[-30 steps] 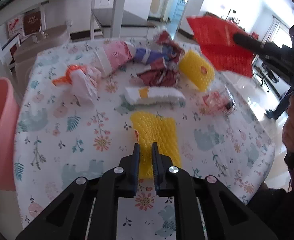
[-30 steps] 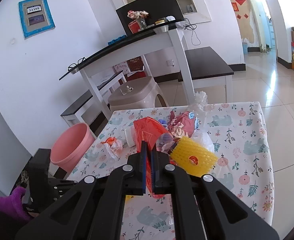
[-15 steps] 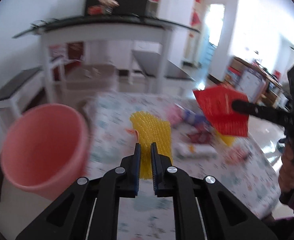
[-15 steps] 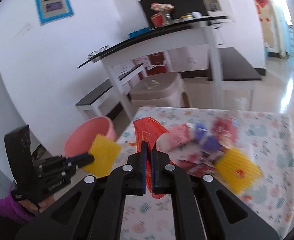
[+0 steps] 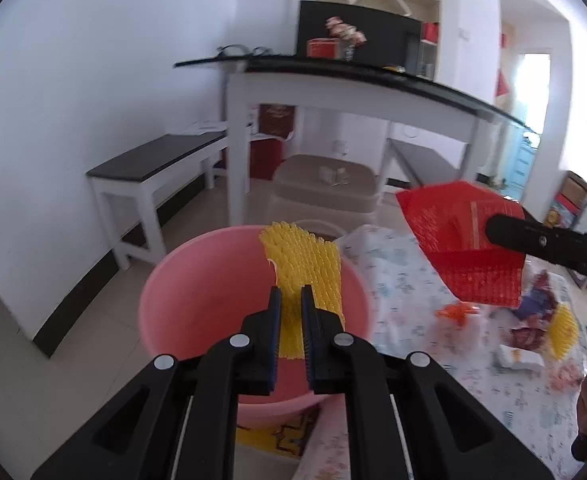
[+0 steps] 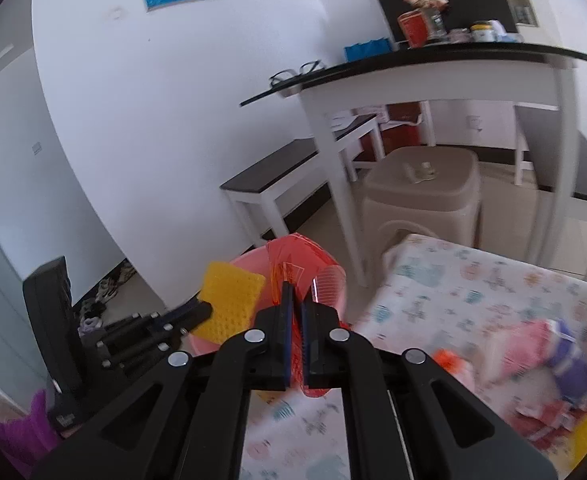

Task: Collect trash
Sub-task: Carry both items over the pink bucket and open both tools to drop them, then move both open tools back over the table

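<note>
In the left wrist view, the left gripper [image 5: 291, 312] at lower centre is clamped nearly shut on a yellow foam net [image 5: 305, 268], dangling it over the pink bucket [image 5: 197, 280], likely for dropping. At right, the right gripper [image 5: 493, 230] pinches a red wrapper [image 5: 453, 240] tight, above the table [image 5: 405, 292], short of the bucket.

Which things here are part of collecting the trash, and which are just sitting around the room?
Part of the job:
- yellow foam net, held in the left gripper
- red plastic wrapper, held in the right gripper
- pink bucket
- leftover wrappers on the floral tablecloth

Just lying about:
- beige plastic stool
- white bench
- eyeglasses on the black-topped table
</note>
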### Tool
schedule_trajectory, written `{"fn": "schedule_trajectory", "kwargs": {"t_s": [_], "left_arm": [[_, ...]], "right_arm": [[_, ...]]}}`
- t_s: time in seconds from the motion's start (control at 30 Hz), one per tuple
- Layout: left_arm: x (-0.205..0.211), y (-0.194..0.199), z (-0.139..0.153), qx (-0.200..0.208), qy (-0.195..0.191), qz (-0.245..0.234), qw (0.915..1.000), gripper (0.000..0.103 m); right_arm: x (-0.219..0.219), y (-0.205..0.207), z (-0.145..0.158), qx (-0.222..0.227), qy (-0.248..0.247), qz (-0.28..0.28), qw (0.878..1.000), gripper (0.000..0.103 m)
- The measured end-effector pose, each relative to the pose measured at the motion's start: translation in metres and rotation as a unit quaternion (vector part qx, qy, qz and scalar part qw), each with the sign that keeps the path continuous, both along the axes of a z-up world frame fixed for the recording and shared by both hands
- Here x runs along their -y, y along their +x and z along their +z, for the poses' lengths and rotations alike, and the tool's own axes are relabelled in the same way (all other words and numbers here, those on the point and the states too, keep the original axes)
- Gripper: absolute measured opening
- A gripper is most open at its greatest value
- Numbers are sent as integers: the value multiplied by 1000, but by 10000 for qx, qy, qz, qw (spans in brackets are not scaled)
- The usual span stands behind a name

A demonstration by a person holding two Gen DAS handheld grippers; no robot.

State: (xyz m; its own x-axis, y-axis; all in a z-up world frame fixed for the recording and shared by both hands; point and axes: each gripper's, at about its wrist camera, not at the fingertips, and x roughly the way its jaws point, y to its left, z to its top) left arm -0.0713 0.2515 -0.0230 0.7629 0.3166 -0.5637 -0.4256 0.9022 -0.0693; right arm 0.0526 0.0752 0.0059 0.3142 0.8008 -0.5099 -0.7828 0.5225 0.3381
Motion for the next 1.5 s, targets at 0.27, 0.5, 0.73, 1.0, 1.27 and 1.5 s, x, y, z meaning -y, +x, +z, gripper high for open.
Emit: {"fn": "schedule_trajectory", "kwargs": {"t_s": [0.27,0.5,0.73,1.0,1.27,1.5], "left_arm": [[-12,2,-22,-294,-10,270,9992,9],[-25,1,-37,-497,-110,470,9976,9],[-32,0,-48,-667,-224,571,9959,10],[-33,3,-51,-703,-351,569,9953,15],[-35,0,-49,-635,-369,635,9953,27],[-31,-1,-46,-599,-332,601,9958,27]], "right_arm": [[-57,2,-32,-333,-382,279,9983,4],[-81,7,-56,-503,-674,340,9959,4],[-92,10,-70,-596,-919,330,9934,7],[-89,15,-74,-727,-954,269,9924,27],[-86,15,-72,-707,-893,313,9930,29],[-82,16,-64,-662,-743,321,9945,29]]}}
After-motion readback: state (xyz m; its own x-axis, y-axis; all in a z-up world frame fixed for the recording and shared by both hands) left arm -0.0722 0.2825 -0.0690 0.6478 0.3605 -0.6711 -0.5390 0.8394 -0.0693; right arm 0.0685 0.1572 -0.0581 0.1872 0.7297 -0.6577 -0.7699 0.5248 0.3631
